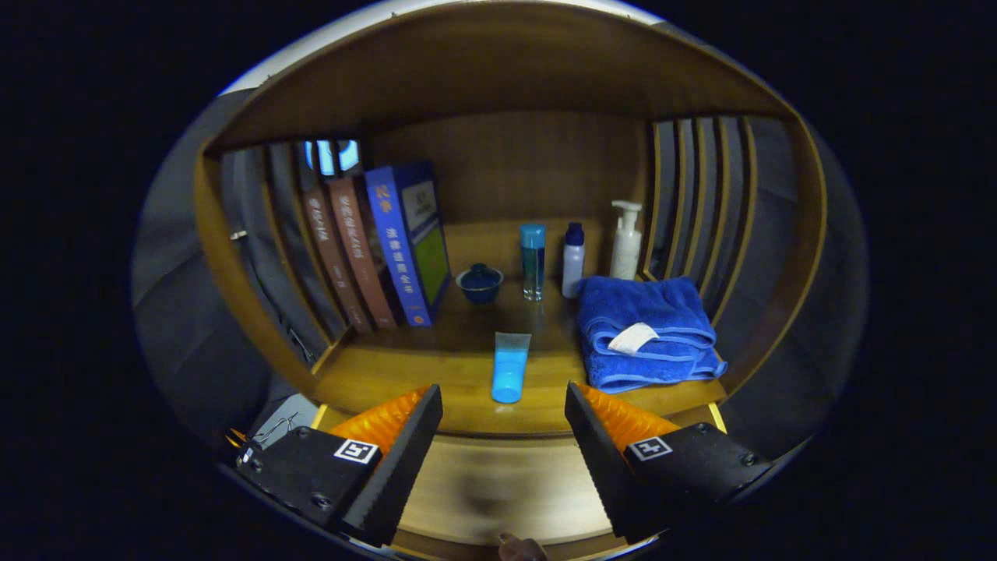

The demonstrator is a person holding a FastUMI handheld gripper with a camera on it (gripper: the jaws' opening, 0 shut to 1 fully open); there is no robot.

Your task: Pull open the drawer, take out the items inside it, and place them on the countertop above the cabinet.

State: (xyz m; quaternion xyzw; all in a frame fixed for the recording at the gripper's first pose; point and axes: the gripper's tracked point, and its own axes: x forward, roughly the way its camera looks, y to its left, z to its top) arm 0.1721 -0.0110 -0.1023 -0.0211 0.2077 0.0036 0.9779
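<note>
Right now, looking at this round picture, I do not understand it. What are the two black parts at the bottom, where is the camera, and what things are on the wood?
The camera rides on a hand-held gripper and looks forward along its two fingers. Those are the black toothed parts at the bottom. They stand open and hold nothing.

Ahead is a wooden countertop inside a cabinet niche. A blue tube lies just beyond the fingers. To its right is a folded blue towel. Further back stand a small dark bowl, a clear bottle, a white bottle and a pump bottle. Books lean on the left. Below the fingers is a pale wooden front, perhaps the drawer.
</note>
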